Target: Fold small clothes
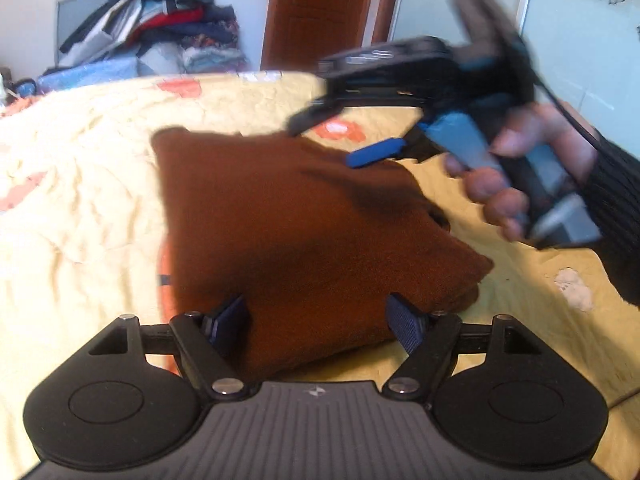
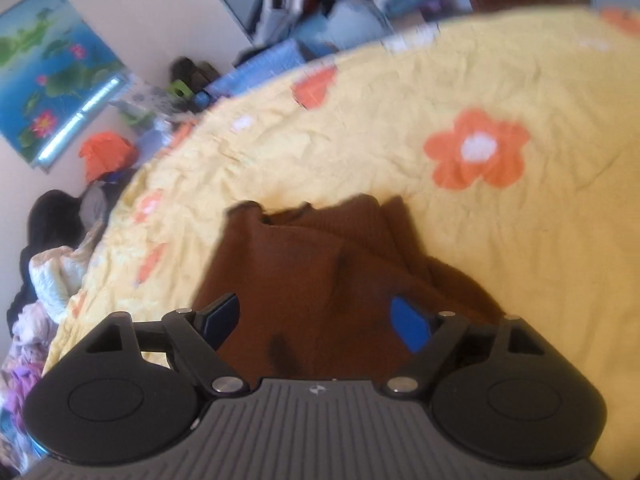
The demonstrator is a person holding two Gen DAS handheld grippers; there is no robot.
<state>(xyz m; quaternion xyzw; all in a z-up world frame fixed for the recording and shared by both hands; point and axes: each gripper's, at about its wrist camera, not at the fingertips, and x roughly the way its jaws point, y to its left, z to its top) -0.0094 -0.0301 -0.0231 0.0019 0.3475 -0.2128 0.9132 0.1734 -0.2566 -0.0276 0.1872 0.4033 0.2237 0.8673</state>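
A brown knit garment [image 1: 304, 220] lies folded into a thick rectangle on the yellow flowered bedspread [image 1: 80, 184]. My left gripper [image 1: 318, 322] is open, its fingers apart just above the garment's near edge, holding nothing. My right gripper [image 1: 340, 140] shows in the left wrist view, held by a hand over the garment's far right corner, open and blurred by motion. In the right wrist view the right gripper [image 2: 316, 322] is open above the same brown garment [image 2: 320, 264], whose layered edges show at the far side.
A heap of clothes and bags [image 1: 160, 24] is piled at the far end of the bed, with a brown door [image 1: 316, 12] behind. A lotus picture [image 2: 52, 76] hangs on the wall; more clothes [image 2: 52, 264] lie beside the bed.
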